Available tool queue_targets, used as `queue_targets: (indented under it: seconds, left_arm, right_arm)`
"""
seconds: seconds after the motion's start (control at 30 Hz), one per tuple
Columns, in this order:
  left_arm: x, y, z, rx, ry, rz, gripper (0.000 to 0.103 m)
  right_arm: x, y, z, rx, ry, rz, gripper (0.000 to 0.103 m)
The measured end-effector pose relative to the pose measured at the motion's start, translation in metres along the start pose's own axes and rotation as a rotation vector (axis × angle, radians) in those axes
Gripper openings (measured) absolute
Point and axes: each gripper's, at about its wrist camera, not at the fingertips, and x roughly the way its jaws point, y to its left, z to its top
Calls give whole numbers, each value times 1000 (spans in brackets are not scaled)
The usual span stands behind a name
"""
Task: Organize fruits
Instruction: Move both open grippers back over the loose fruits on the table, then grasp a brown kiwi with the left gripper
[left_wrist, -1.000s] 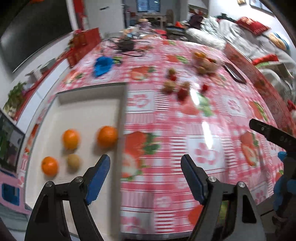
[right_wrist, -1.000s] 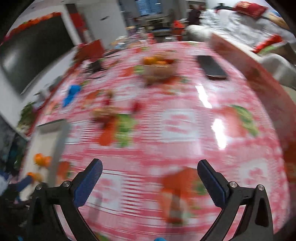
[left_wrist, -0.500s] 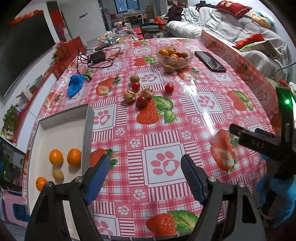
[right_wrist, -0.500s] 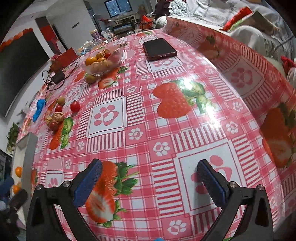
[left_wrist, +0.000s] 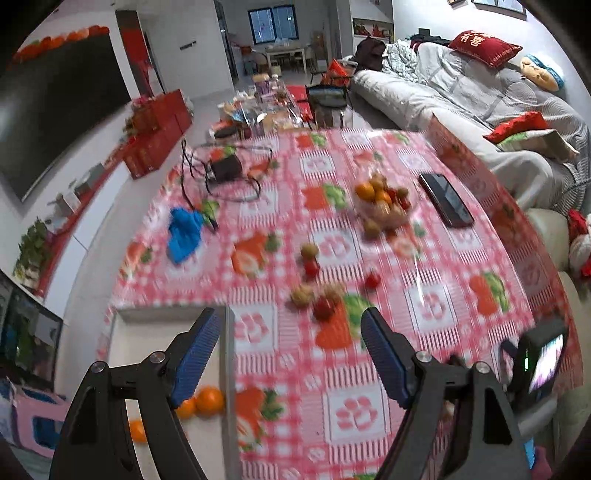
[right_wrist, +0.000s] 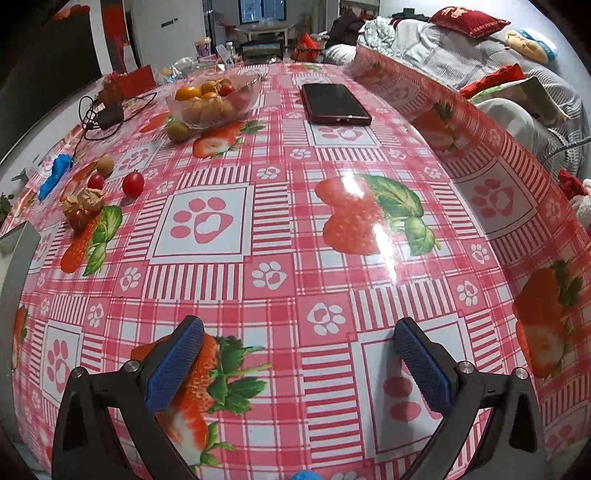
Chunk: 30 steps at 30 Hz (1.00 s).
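Observation:
A glass bowl of mixed fruit (right_wrist: 212, 99) stands at the far side of the table; it also shows in the left wrist view (left_wrist: 384, 206). Loose cherry tomatoes (right_wrist: 133, 183), walnuts (right_wrist: 88, 199) and a kiwi (right_wrist: 105, 165) lie left of centre, blurred in the left wrist view (left_wrist: 314, 295). A white tray (left_wrist: 147, 325) at the near left holds oranges (left_wrist: 209, 400). My left gripper (left_wrist: 288, 354) is open and empty above the tray's right wall. My right gripper (right_wrist: 295, 363) is open and empty above the table's near edge.
A dark phone (right_wrist: 334, 103) lies right of the bowl. A blue cloth (left_wrist: 184, 232) and a black charger with cables (left_wrist: 225, 170) lie at the far left. A sofa with cushions (left_wrist: 480, 92) runs along the right side.
The left gripper has tilted up and moved forward, so the tray's oranges now sit low between its fingers. The right gripper has shifted slightly nearer the table. Both stay open.

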Motion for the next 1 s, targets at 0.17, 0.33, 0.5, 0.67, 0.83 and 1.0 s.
queue_targets:
  seconds: [0.17,0.33,0.5,0.67,0.83,1.0]
  left_arm:
    - [45,4,24,-33,72,-48,82]
    - [103,-16,20,22,142,15,78]
    - [146,-19,23,-24,170,8,68]
    - [179,-12,32,-99,167,13,68]
    - [204,-8,35,-133,159,19,68]
    - [222,-10,39,-146,141,25,68]
  right_arm:
    - [-1,1,0,-1,-10,0,103]
    - [-2,1,1,0,-13,1,103]
    - [-2,1,0,0,-13,1,103]
    - [-2,1,0,0,-13,3,103]
    - [-2,1,0,-2,-15,5,103]
    - [-3,2,0,-4,-17,8,103]
